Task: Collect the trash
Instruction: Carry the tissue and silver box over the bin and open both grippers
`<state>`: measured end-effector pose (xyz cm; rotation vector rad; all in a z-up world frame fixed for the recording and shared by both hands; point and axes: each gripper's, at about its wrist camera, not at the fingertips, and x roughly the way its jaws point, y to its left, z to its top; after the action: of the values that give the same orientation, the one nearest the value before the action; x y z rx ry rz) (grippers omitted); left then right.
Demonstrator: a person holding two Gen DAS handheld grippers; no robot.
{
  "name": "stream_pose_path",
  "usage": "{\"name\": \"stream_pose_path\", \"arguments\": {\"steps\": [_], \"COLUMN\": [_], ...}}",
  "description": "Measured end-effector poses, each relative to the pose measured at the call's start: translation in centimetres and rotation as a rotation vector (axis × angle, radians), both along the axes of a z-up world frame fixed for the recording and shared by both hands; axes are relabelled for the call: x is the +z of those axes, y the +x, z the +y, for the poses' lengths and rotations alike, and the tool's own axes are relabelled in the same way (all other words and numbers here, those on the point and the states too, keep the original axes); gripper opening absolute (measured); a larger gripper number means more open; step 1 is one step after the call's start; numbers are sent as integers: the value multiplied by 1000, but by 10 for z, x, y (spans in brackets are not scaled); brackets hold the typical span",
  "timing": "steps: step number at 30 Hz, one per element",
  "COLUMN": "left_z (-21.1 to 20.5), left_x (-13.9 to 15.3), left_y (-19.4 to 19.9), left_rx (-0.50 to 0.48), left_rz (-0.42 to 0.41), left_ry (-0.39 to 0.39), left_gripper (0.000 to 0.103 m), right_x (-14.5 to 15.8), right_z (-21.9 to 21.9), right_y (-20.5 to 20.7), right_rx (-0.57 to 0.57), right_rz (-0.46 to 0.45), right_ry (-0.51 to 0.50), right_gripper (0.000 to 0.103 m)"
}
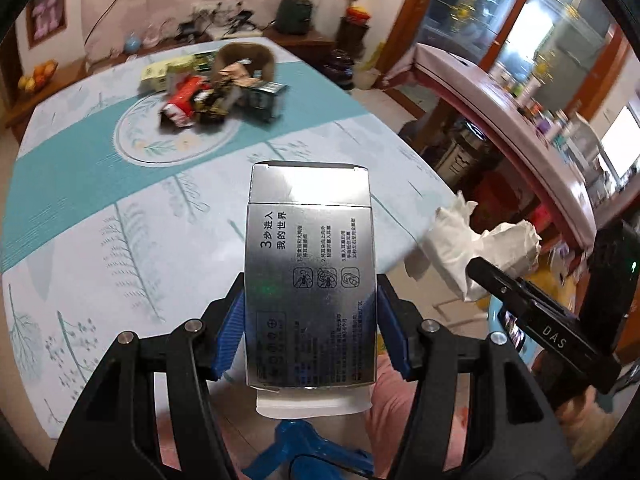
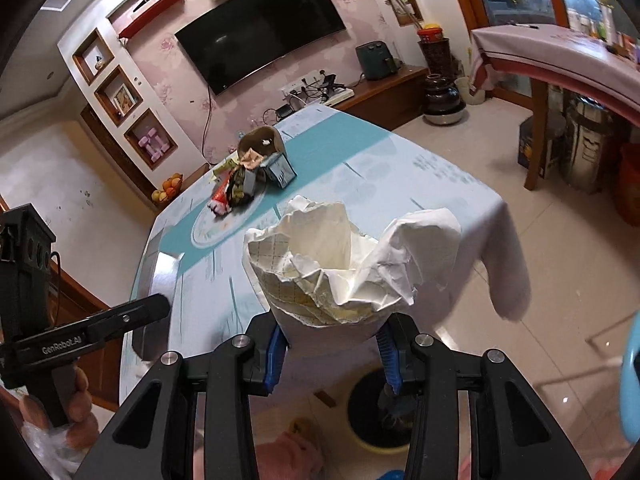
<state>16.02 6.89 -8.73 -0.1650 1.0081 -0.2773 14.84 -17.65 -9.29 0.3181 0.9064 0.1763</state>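
While the left gripper [image 1: 310, 320] clamps a silver box [image 1: 310, 280], the right gripper [image 2: 334, 346] pinches crumpled white paper [image 2: 344, 268], both off the table [image 1: 120, 220] edge, trash pile [image 1: 212, 96] behind.

The left gripper [image 1: 310, 316] is angled downward, its blue pads clamped on a silver box [image 1: 310, 280]. The right gripper [image 2: 332, 344] is likewise tilted down, apparently pinched on crumpled paper [image 2: 340, 264].

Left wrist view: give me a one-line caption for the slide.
Left gripper clamps a silver printed box above the patterned tablecloth, more trash piled behind.
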Motion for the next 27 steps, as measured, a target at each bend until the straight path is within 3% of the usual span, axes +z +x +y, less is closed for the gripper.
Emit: {"name": "stream_pose_path", "arguments": {"steps": [6,12,21,27], "left_z": [-57,-97,-127,-131], "left_x": [-29,-73,-163,-224], "left_y": [-53,-80,-89,-69], "left_rx": [-140,-269,-360,-363], "left_rz": [-30,-17,117,186], "left_ry": [107,175,266,309], "left_gripper": [57,57,57,57], "right_x": [-21,-75,-167,-222], "right_z": [-20,-35,-63,-76], "right_y": [-59,-100,-114,-112], "right_rx": [-18,-22,-48,-57], "right_rz": [64,166,330,416], "right_ry": [-11,-67,-79,-76], "right_gripper": [39,39,39,39]}}
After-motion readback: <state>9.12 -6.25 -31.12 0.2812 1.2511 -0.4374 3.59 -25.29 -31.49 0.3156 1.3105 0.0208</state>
